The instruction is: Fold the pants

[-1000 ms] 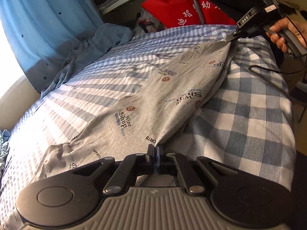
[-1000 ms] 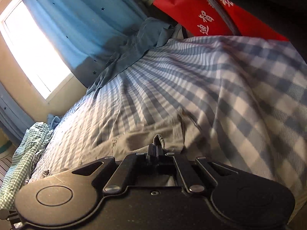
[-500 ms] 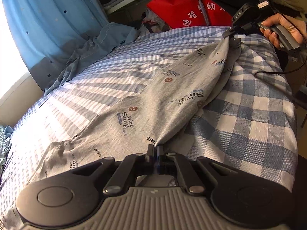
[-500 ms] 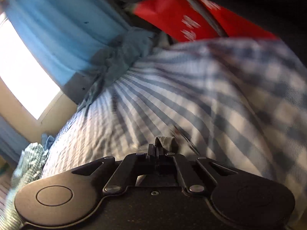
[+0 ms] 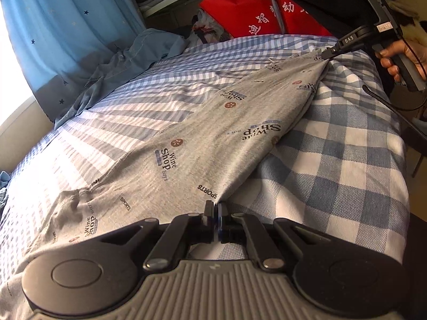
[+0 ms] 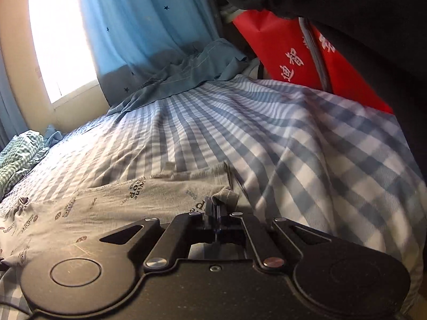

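Grey printed pants (image 5: 213, 138) lie stretched along the blue checked bed sheet (image 5: 347, 160). My left gripper (image 5: 215, 209) is shut on the near edge of the pants. My right gripper (image 5: 329, 52), seen far off in the left wrist view, is shut on the pants' far end near the bed's corner. In the right wrist view, the right gripper (image 6: 216, 208) pinches a bunched bit of the grey pants (image 6: 106, 208), which spread to the left.
A blue garment (image 5: 128, 66) lies crumpled by the blue star curtain (image 5: 66, 26). A red bag (image 5: 256, 16) stands beyond the bed. Green checked cloth (image 6: 18, 154) lies at the far left. The bed's right edge drops off close by.
My right gripper has swung and pulled its end of the pants outward, drawing the fabric taut and flatter. The left gripper has stayed shut in place.
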`<state>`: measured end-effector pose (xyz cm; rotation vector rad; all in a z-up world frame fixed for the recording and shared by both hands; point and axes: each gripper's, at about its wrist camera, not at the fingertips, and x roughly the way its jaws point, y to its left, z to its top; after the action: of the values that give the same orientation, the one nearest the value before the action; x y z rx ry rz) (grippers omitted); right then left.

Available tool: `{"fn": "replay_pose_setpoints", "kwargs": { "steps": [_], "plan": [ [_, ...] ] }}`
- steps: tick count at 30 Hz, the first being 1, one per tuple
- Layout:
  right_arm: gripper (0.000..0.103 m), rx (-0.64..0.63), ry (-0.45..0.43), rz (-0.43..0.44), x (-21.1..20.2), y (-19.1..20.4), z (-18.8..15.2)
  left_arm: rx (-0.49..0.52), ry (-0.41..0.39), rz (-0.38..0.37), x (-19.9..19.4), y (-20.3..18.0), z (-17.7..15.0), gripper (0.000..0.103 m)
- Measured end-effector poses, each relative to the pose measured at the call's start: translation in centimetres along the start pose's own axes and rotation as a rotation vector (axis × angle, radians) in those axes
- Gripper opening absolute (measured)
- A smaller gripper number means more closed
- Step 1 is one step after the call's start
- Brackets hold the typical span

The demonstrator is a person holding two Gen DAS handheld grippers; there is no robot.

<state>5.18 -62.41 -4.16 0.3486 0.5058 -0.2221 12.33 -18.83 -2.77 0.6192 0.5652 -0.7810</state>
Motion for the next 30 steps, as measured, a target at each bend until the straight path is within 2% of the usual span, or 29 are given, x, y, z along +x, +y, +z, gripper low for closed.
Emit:
{"fn": "replay_pose_setpoints", "kwargs": {
  "steps": [2, 3, 4, 5, 6, 7, 8, 10, 11, 14, 16, 18, 20, 24, 27, 30],
  "plan": [
    [0.002, -0.016, 0.0, -0.013, -0.2, 0.3, -0.3, -0.011, 0.003, -0.021, 0.0, 0.2, -0.1, 0.003],
    [0.006, -0.018, 0.007, -0.026, -0.2, 0.3, -0.2, -0.016, 0.003, -0.028, 0.0, 0.3, -0.1, 0.005],
    [0.016, -0.016, 0.015, -0.036, -0.2, 0.3, 0.0, -0.028, 0.002, -0.038, 0.0, 0.3, -0.1, 0.006],
    [0.021, -0.019, 0.016, -0.048, -0.3, 0.3, 0.2, -0.044, -0.002, -0.044, -0.1, 0.4, -0.1, 0.007],
    [0.024, -0.042, 0.007, -0.069, -0.4, 0.6, 0.5, -0.065, -0.007, -0.052, -0.2, 0.6, -0.1, 0.015],
    [0.032, -0.082, -0.007, -0.1, -0.5, 0.9, 0.9, -0.094, -0.013, -0.074, -0.4, 0.8, -0.1, 0.025],
    [0.042, -0.111, -0.018, -0.121, -0.5, 1.3, 1.3, -0.118, -0.021, -0.09, -0.6, 0.9, -0.2, 0.031],
    [0.057, -0.146, -0.022, -0.136, -0.1, 2.0, 2.4, -0.162, -0.044, -0.098, -1.0, 1.1, -0.1, 0.061],
    [0.062, -0.156, -0.011, -0.128, 0.5, 2.3, 2.9, -0.181, -0.058, -0.095, -1.3, 1.2, -0.2, 0.065],
    [0.065, -0.217, 0.033, -0.124, 3.2, 3.6, 4.0, -0.256, -0.081, -0.081, -1.9, 2.0, -0.3, 0.077],
    [0.066, -0.262, 0.09, -0.136, 5.4, 4.1, 4.1, -0.316, -0.084, -0.04, -2.2, 2.9, -0.6, 0.087],
    [0.07, -0.305, 0.146, -0.174, 7.5, 4.1, 3.6, -0.381, -0.078, 0.007, -2.5, 4.2, -1.5, 0.09],
    [0.088, -0.315, 0.145, -0.213, 8.3, 3.7, 3.3, -0.445, -0.056, 0.05, -2.8, 5.6, -2.6, 0.09],
    [0.087, -0.321, 0.089, -0.321, 7.4, 4.8, 4.2, -0.531, -0.032, 0.161, -4.9, 9.0, -5.7, 0.091],
    [0.089, -0.383, 0.04, -0.221, 6.6, 9.0, 5.6, -0.564, -0.02, 0.259, -7.1, 12.2, -8.2, 0.093],
    [0.096, -0.43, 0.034, -0.019, 7.3, 15.6, 6.7, -0.663, -0.026, 0.324, -9.1, 16.1, -10.9, 0.093]
  ]
}}
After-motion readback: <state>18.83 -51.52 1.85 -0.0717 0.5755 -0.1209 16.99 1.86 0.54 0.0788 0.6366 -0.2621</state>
